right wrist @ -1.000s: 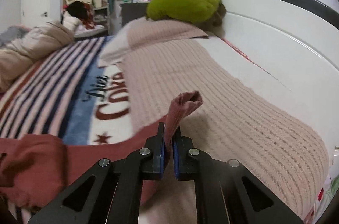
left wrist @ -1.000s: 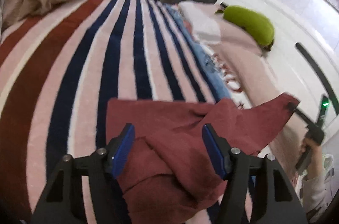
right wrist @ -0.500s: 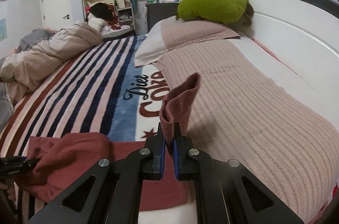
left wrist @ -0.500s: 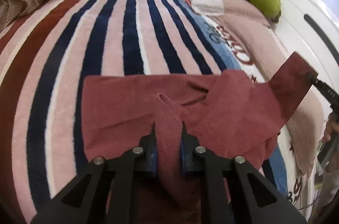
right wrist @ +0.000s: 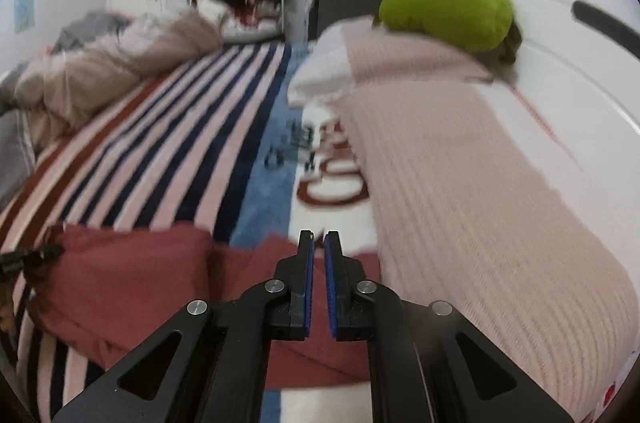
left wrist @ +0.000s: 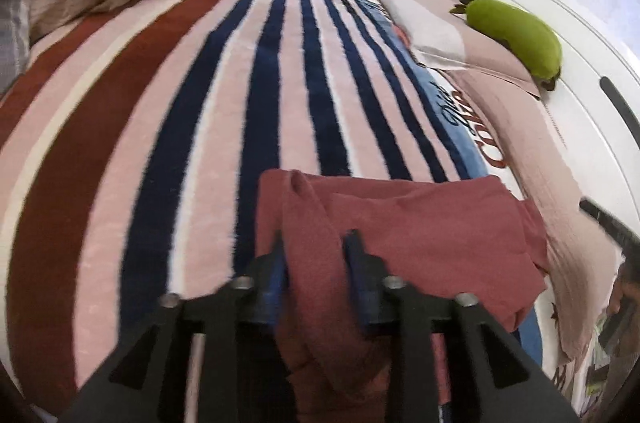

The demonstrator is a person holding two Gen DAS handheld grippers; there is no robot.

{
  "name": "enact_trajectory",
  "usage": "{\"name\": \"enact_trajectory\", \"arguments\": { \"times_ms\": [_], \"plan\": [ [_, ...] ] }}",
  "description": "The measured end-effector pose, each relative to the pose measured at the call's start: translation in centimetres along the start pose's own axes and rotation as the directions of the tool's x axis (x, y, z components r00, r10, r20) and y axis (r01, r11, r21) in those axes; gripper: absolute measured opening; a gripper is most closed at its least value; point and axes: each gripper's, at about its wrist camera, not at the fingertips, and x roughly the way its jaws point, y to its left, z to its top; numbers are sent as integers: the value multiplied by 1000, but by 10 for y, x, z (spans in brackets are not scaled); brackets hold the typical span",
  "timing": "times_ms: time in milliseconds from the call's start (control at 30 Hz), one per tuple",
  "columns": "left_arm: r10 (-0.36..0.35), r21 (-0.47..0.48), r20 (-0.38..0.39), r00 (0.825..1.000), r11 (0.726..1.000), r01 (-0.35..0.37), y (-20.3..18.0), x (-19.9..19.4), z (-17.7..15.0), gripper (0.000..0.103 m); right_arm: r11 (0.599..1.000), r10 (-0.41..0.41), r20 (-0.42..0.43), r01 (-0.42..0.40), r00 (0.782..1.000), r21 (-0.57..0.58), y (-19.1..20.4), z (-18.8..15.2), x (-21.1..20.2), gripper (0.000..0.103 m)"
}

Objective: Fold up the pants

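The dusty red soft-cloth pants (left wrist: 420, 239) lie partly folded on the bed, in the lower centre of the left wrist view, resting on a plush blanket striped in navy, pink and rust (left wrist: 180, 143). One thick ridge of the red cloth rises out of the pile and runs down between the jaws of the left gripper (left wrist: 316, 255). Those jaws have just been opening, and the ridge sits loosely in the gap: the left pad appears to be beside the cloth, while the right pad stands apart, so the cloth looks released rather than pinched. In the right wrist view the pants (right wrist: 132, 275) spread across the lower left and under the right gripper (right wrist: 318, 247), whose blue-lined jaws are nearly closed with only a thin slit between them and nothing caught there. A ribbed pale pink bedcover (right wrist: 480, 203) fills the right of that frame, with a lime green plush cushion (right wrist: 448, 11) at the upper right against the white headboard (right wrist: 560, 35). The main risk, as a judgement, is that the raised ridge clings to a left pad when that gripper pulls away, dragging the fold open. The fuzzy blanket may also grip the cloth and bunch it. The right edge of the pants looks rumpled, so a further fold could come out crooked.
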Motion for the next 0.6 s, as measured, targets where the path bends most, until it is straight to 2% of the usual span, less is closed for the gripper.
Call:
{"name": "enact_trajectory", "arguments": {
  "times_ms": [33, 100, 167, 267, 367, 500, 600],
  "plan": [
    [19, 0, 21, 1000, 1000, -19, 1, -4, 1, 47, 999, 15, -17, -16, 1000, -29, 5, -6, 5, 4],
    [37, 2, 38, 999, 999, -38, 3, -9, 1, 48, 995, 43, -37, -46, 998, -86, 16, -18, 13, 24],
    [52, -13, 50, 997, 999, -51, 9, -12, 2, 48, 985, 38, -78, -51, 996, -167, 30, -31, 30, 29],
    [66, -53, 61, 996, 997, -62, 18, -14, 3, 48, 969, 36, -153, -72, 988, -236, 45, -49, 59, 30],
    [66, -76, 75, 995, 995, -60, 23, -17, 4, 48, 963, 26, -185, -74, 982, -260, 49, -61, 79, 46],
    [60, -78, 86, 994, 996, -54, 22, -18, 4, 49, 967, 25, -154, -63, 988, -246, 47, -62, 90, 51],
    [63, -76, 87, 994, 996, -57, 21, -18, 4, 49, 970, 2, -131, -33, 991, -241, 45, -60, 93, 46]
  ]
}}
